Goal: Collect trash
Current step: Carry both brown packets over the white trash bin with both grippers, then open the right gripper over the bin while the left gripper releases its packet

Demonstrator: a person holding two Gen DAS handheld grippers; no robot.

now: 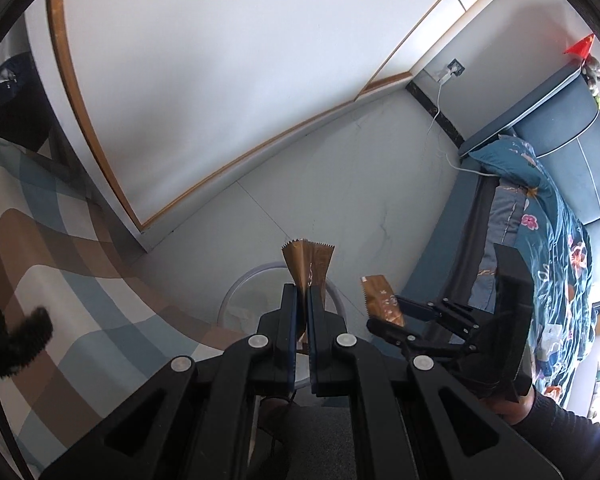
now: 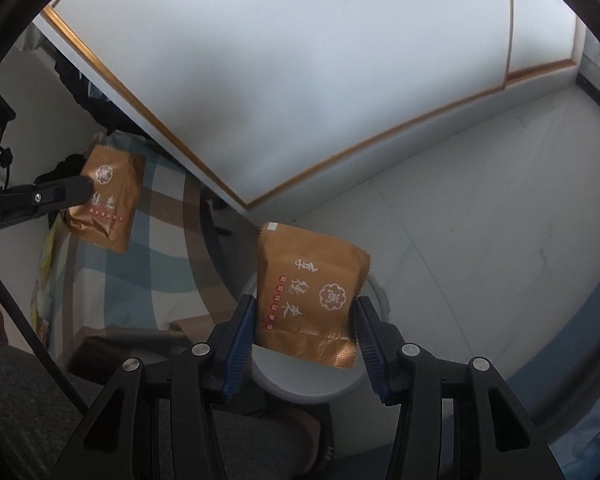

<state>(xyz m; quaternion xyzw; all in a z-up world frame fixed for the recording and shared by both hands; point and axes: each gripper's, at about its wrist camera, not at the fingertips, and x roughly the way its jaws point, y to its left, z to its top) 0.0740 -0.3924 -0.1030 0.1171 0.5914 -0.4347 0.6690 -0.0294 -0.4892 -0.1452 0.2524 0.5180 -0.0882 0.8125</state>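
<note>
My left gripper (image 1: 303,294) is shut on a brown foil snack wrapper (image 1: 309,266), seen edge-on with its serrated end sticking up past the fingertips. A round white bin (image 1: 240,308) stands on the floor just beneath it. To the right, my right gripper (image 1: 416,314) carries a second brown wrapper (image 1: 382,300). In the right wrist view this wrapper (image 2: 312,296) faces me with white print, and the right gripper (image 2: 306,314) is shut on its sides over the bin (image 2: 312,380). The left gripper (image 2: 76,192) with its wrapper (image 2: 108,204) shows at the left.
A checked blue-and-brown blanket (image 1: 72,264) lies at the left. A white wardrobe with wooden trim (image 1: 204,80) stands behind the pale floor (image 1: 360,184). A blue bed with a floral quilt (image 1: 552,240) is at the right, and a white cable (image 1: 440,120) hangs by the wall.
</note>
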